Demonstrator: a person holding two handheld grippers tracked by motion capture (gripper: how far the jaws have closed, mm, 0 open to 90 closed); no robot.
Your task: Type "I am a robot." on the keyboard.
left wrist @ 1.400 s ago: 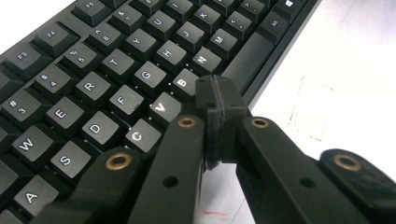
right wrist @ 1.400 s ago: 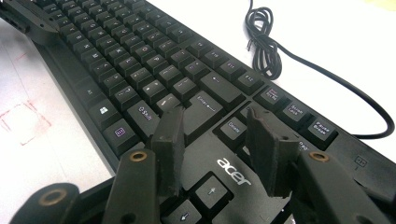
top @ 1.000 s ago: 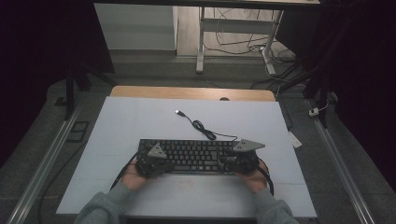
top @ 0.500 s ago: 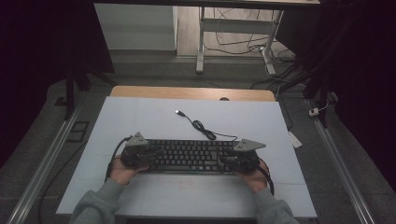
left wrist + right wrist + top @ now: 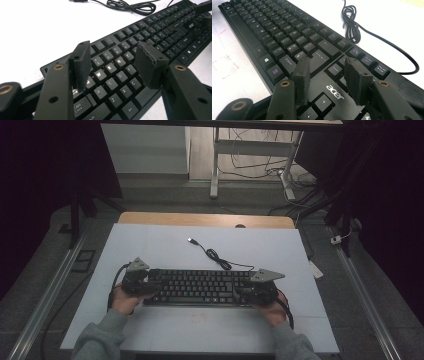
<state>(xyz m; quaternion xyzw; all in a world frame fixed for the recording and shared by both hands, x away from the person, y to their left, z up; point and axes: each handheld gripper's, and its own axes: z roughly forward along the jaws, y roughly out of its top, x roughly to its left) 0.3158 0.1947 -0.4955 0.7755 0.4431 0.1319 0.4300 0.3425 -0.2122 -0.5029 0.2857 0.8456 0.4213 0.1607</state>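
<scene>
Dim room with desk legs and cables along the top, pale table mid-frame, black keyboard lower centre, left gripper just opened wide at its left end, right gripper gaping over its right end, neither gripping anything.

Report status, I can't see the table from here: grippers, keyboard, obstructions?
Left gripper just opened, nothing between jaws. Right gripper open over keyboard. Cable coiled behind, clear.

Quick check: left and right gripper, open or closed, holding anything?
Left gripper: open, jaws just opened, above the keyboard, holding nothing.
Right gripper: open over the keyboard's right end, holding nothing.
</scene>
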